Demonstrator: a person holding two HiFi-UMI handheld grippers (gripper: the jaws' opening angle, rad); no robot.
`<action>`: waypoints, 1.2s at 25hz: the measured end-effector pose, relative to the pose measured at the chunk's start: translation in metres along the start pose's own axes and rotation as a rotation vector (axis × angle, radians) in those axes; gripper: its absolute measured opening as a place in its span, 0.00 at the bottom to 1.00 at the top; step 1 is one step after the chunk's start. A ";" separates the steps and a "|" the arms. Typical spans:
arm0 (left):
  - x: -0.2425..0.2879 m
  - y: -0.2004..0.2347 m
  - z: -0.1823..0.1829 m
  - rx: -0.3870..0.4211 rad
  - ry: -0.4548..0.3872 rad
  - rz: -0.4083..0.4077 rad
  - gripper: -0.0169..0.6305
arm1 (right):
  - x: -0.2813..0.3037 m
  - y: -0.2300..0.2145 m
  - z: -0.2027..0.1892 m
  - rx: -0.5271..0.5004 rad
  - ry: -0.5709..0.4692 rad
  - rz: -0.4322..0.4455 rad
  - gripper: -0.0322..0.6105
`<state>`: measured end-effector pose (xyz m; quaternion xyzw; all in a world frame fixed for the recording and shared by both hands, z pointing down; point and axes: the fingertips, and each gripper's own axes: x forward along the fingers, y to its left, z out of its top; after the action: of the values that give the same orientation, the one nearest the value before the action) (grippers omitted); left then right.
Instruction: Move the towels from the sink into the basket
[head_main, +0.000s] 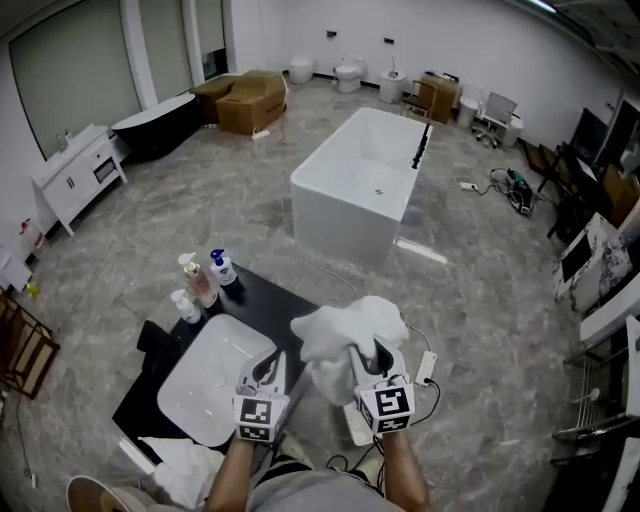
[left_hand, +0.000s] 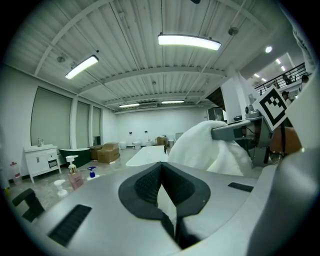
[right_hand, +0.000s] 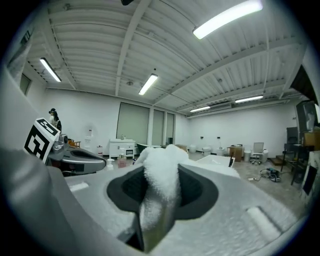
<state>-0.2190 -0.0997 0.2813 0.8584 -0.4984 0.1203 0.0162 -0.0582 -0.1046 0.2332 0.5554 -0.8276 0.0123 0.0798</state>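
Right, status: mid-transfer, carry phase. Right tongs (right_hand: 160, 197) are clamped on a white towel (head_main: 345, 330): the jaws are partly closed with a thick fold of terry pinched between the pads, and the rest of the cloth is bunched above and ahead of them. The towel is in the air, clear of the sink (head_main: 205, 385), just past the right edge of the black counter (head_main: 272, 297) as the head view shows it. The sink bowl looks bare, so I judge this is the last one out. Left tongs (left_hand: 161, 172) sit just beside the right, over the sink's near-right corner, with the tips drawn together. A pale sliver shows in the gap behind the tips. I can't tell if it's cloth or just what's below, so I read the left as closed and carrying nothing. A second towel (head_main: 185, 468) lies heaped at the counter's near-left corner. I can't tell whether it's inside the basket, because no view shows a rim clearly. Next move, as I see it: swing the load over to the basket and get the whole bundle above the opening. The loose tail hangs below the grip and could drape over the rim or catch the counter edge. Let go only once the cloth is inside.
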 end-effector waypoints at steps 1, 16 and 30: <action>0.006 -0.011 0.001 0.000 -0.001 -0.017 0.04 | -0.008 -0.011 -0.003 -0.001 0.003 -0.021 0.26; 0.069 -0.180 -0.026 0.029 0.058 -0.255 0.04 | -0.129 -0.139 -0.106 0.063 0.145 -0.257 0.26; 0.135 -0.244 -0.147 0.035 0.185 -0.322 0.04 | -0.135 -0.176 -0.270 0.148 0.262 -0.263 0.26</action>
<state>0.0262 -0.0700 0.4767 0.9126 -0.3487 0.2030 0.0661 0.1856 -0.0185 0.4685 0.6567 -0.7274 0.1345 0.1467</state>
